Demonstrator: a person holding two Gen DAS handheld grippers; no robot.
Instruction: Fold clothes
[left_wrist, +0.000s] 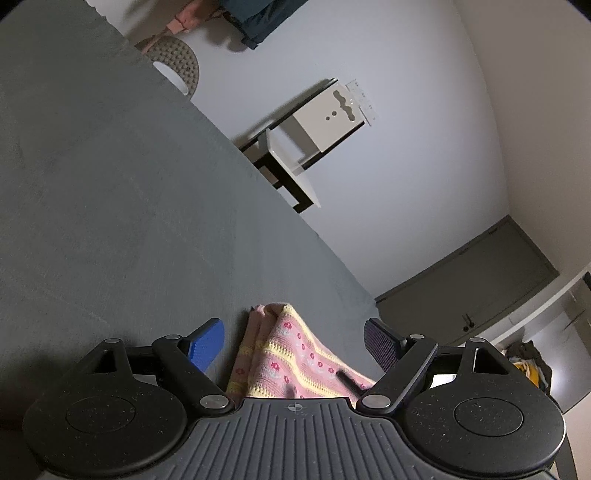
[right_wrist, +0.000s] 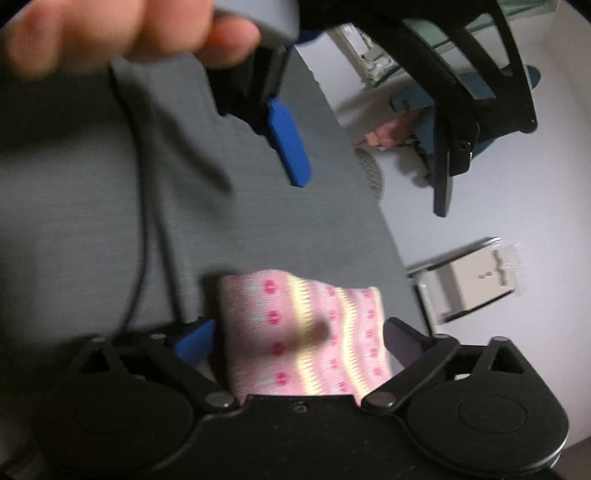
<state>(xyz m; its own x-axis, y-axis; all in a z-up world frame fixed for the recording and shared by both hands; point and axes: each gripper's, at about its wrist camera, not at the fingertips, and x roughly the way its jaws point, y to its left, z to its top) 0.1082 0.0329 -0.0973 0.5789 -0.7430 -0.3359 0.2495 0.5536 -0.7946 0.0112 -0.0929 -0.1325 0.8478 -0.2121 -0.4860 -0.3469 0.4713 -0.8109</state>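
Note:
A small pink knit garment (left_wrist: 291, 362) with yellow stripes and red flowers lies folded on the grey table cover (left_wrist: 110, 203), close to its edge. My left gripper (left_wrist: 295, 345) is open, its blue pad (left_wrist: 207, 347) and dark pad on either side of the cloth without clamping it. In the right wrist view the same garment (right_wrist: 306, 332) fills the gap of my right gripper (right_wrist: 299, 341), which is also open around it. Above it hangs the left gripper (right_wrist: 369, 122), held by a person's hand (right_wrist: 122, 33), one blue finger (right_wrist: 290, 144) pointing down. The right view is blurred.
The table edge (left_wrist: 280, 199) runs diagonally, with floor beyond. A white box on a black stand (left_wrist: 317, 125) and a grey perforated stool (left_wrist: 177, 59) stand off the table. A black cable (right_wrist: 144, 229) trails across the cover. A closed door (left_wrist: 480, 280) is at the right.

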